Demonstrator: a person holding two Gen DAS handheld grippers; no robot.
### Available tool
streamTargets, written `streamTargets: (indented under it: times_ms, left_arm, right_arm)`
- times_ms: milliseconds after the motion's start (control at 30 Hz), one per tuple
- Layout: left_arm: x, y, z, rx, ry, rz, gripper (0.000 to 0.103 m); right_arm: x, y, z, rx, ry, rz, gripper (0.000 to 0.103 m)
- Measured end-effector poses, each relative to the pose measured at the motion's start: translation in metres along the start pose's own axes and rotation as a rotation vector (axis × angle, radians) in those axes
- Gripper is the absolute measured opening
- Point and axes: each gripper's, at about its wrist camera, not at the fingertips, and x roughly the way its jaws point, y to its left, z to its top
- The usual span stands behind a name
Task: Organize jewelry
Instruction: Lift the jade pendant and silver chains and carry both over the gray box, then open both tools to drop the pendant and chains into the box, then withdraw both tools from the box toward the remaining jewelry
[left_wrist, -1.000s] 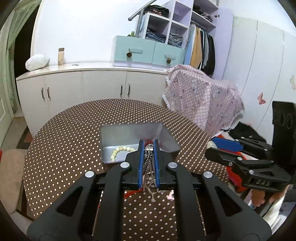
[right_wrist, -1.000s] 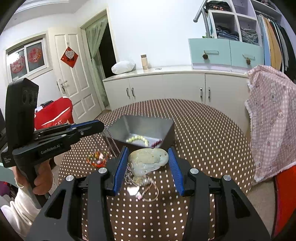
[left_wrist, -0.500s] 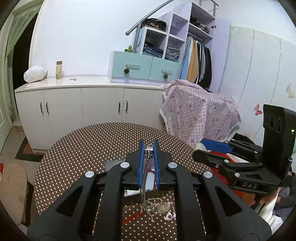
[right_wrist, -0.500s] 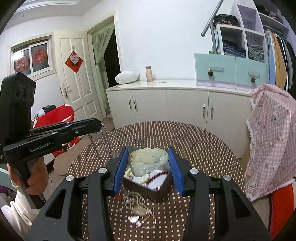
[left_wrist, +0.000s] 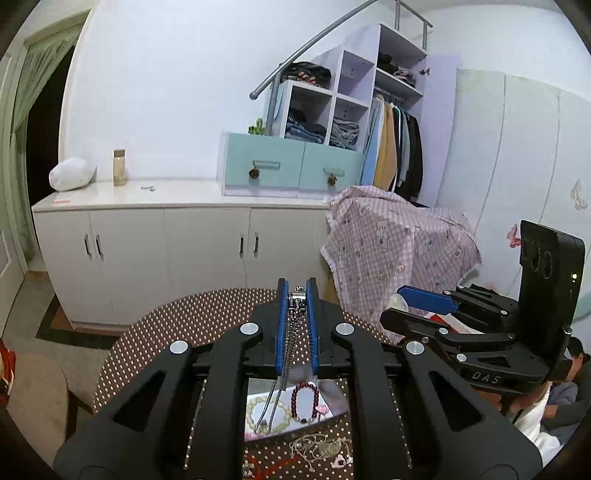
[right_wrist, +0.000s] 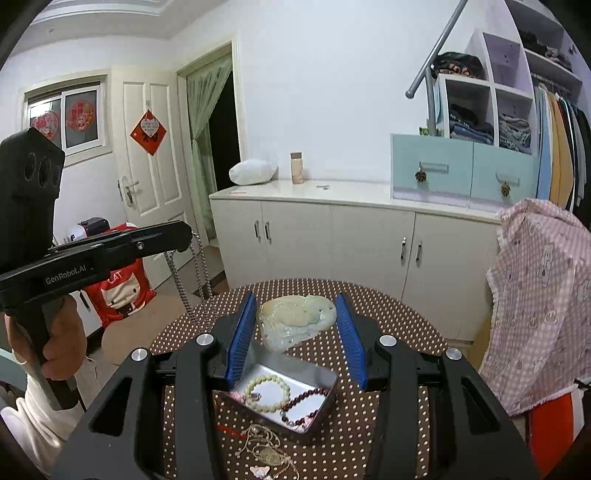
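The left gripper (left_wrist: 296, 291) has its blue fingers (left_wrist: 282, 325) close together, pinching the top of a silver chain (left_wrist: 291, 339). The chain hangs straight down, and its low end reaches into the metal tin (left_wrist: 334, 393) at 6 o'clock in the left wrist view. From the right wrist view, the same gripper (right_wrist: 184, 236) is high up at 9 o'clock, and the chain (right_wrist: 188, 280) dangles under its tip.

The tin (right_wrist: 325, 402) sits on the dotted surface (right_wrist: 399, 417). Inside it lie a pale bead bracelet (right_wrist: 267, 392) and, to its right, a dark red bead bracelet (right_wrist: 304, 400).

In front of the tin, at 6 o'clock, a tangle of thin chains (right_wrist: 264, 448) lies on the surface.

The right gripper (right_wrist: 295, 325) is up above the tin. Its blue fingers (right_wrist: 242, 339) are set wide, holding a big pale green jade stone (right_wrist: 295, 323) between them.
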Motion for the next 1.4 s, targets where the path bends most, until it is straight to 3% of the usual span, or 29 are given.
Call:
streamTargets:
  times_ms: [300, 633, 800, 967, 1100, 1167, 1200, 1233, 1400]
  left_arm:
    - [0.017, -0.007, 0.002, 0.017, 0.023, 0.011, 0.01]
    - [0.07, 0.013, -0.055, -0.041, 0.211, 0.011, 0.01]
    - [0.087, 0.019, -0.073, -0.064, 0.281, 0.016, 0.011]
    - [0.092, 0.02, -0.079, -0.036, 0.319, 0.045, 0.011]
    - [0.091, 0.021, -0.082, -0.019, 0.342, 0.067, 0.012]
    - [0.089, 0.022, -0.083, -0.018, 0.342, 0.068, 0.029]
    - [0.089, 0.022, -0.083, -0.019, 0.336, 0.066, 0.06]
    - [0.086, 0.021, -0.083, -0.022, 0.316, 0.062, 0.071]
    - [0.072, 0.012, -0.086, 0.024, 0.269, 0.054, 0.071]
  right_arm:
    - [0.011, 0.002, 0.004, -0.025, 0.034, 0.0, 0.042]
    - [0.063, 0.003, -0.046, -0.002, 0.222, 0.023, 0.042]
    - [0.072, 0.001, -0.054, 0.007, 0.267, 0.039, 0.042]
    - [0.066, 0.0, -0.049, 0.014, 0.251, 0.05, 0.043]
    - [0.057, -0.003, -0.046, 0.02, 0.234, 0.044, 0.049]
    - [0.054, -0.004, -0.046, 0.024, 0.231, 0.038, 0.05]
    - [0.054, -0.005, -0.048, 0.026, 0.232, 0.037, 0.051]
    - [0.053, -0.005, -0.049, 0.029, 0.234, 0.036, 0.052]
    - [0.05, -0.006, -0.058, 0.056, 0.251, 0.022, 0.052]
